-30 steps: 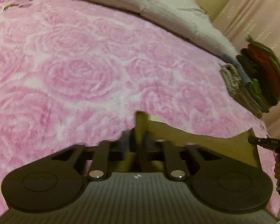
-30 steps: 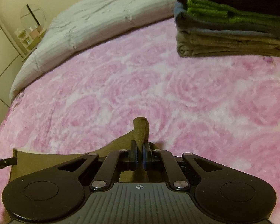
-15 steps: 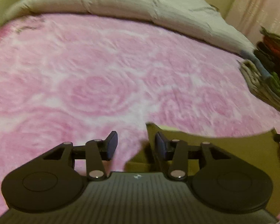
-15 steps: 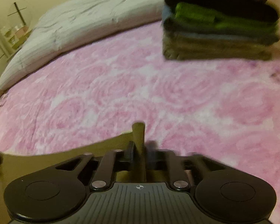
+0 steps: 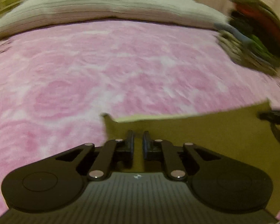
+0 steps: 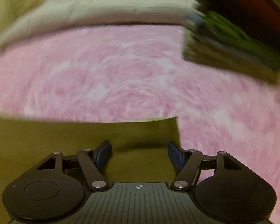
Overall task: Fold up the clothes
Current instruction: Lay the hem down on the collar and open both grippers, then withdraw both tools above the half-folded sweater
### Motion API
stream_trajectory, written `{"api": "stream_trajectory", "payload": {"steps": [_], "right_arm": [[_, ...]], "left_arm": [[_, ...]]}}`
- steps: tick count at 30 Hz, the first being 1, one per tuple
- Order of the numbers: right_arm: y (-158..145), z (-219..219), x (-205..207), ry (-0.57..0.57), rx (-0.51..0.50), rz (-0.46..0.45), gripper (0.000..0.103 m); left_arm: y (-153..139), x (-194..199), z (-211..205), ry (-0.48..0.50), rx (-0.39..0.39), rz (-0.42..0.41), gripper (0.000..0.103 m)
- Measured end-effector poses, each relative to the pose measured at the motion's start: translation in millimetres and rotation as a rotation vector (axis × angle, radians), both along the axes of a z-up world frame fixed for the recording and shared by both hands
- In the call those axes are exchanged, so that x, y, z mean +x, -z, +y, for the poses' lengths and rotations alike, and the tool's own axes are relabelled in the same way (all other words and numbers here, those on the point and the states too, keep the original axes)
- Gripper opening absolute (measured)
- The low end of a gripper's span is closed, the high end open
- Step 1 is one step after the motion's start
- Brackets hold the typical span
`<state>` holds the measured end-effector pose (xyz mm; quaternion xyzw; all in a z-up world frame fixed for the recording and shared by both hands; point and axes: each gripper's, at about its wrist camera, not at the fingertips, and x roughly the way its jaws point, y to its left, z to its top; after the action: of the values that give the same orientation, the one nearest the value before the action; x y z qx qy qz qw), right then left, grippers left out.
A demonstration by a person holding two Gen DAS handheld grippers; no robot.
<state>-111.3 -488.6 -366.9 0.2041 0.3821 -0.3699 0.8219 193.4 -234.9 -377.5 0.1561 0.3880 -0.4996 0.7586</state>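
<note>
A: Where do we see the garment?

B: The olive garment (image 5: pixel 205 136) lies flat on the pink rose blanket (image 5: pixel 102 71) covering the bed. In the left wrist view it fills the lower field from 3 o'clock round to 6; in the right wrist view it spreads from 6 to 9 o'clock (image 6: pixel 46 136).

A: And the jaws?

B: On our left gripper (image 5: pixel 137 143) they stand nearly closed, with a narrow slit between them and only cloth showing behind it; we cannot tell whether they pinch any fabric. On our right gripper (image 6: pixel 140 155) they are spread wide and hold nothing, hovering above the garment near its corner.

A: What else do we see?

B: A stack of folded clothes (image 6: pixel 242 37) sits at 2 o'clock on the blanket, well apart from the garment, and a pale quilt (image 5: pixel 112 3) runs across 12 o'clock. Both views are blurred.
</note>
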Motion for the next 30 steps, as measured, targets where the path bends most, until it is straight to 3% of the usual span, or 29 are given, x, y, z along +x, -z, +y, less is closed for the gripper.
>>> {"api": "stream_trajectory", "payload": {"steps": [2, 4, 7, 9, 10, 11, 13, 15, 18, 21, 24, 26, 30], "right_arm": [[-13.2, 3.9, -11.7, 0.025, -0.005, -0.023, 0.067], [-28.1, 15.0, -18.1, 0.024, 0.001, -0.075, 0.067], [-36.6, 43.0, -11.0, -0.077, 0.027, -0.118, 0.067], [-21.5, 56.0, 0.8, -0.154, 0.013, -0.04, 0.067], [-12.9, 61.8, 6.8, -0.191, 0.004, 0.005, 0.067], [-1.2, 61.0, 8.5, -0.2, 0.006, 0.047, 0.067], [4.8, 56.2, -1.5, -0.186, 0.006, 0.031, 0.067], [-7.6, 59.8, -14.2, -0.154, 0.001, 0.021, 0.067], [-27.6, 66.6, -33.4, -0.103, -0.008, 0.01, 0.067], [-43.9, 92.6, -51.0, -0.105, 0.018, -0.037, 0.067], [-35.1, 121.4, -58.5, -0.143, 0.054, -0.008, 0.066], [-15.7, 130.9, -62.7, -0.138, 0.086, 0.066, 0.054], [-18.0, 136.8, -76.6, -0.106, 0.092, 0.063, 0.053]], "left_arm": [[-12.0, 5.3, 15.9, -0.089, -0.055, 0.053, 0.019], [-22.3, 0.6, 29.7, -0.098, -0.079, 0.097, 0.018], [-25.6, -26.3, 36.8, 0.015, -0.059, 0.072, 0.016], [-13.2, -41.5, 32.5, 0.087, 0.004, 0.035, 0.016], [-0.7, -41.4, 30.0, 0.085, 0.051, 0.021, 0.016], [4.5, -37.4, 30.8, 0.065, 0.047, 0.023, 0.015], [5.1, -27.8, 32.9, 0.011, 0.027, 0.047, 0.012], [-8.9, -28.3, 38.8, -0.031, 0.018, 0.024, 0.01], [-30.6, -43.7, 57.4, -0.022, -0.005, -0.024, 0.012], [-42.3, -71.6, 80.6, 0.023, -0.019, -0.013, 0.012], [-25.5, -96.2, 97.6, 0.057, 0.05, 0.009, 0.007], [-4.5, -101.2, 107.2, 0.021, 0.12, 0.025, 0.003], [-11.7, -107.3, 120.6, -0.064, 0.091, 0.048, 0.003]]}}
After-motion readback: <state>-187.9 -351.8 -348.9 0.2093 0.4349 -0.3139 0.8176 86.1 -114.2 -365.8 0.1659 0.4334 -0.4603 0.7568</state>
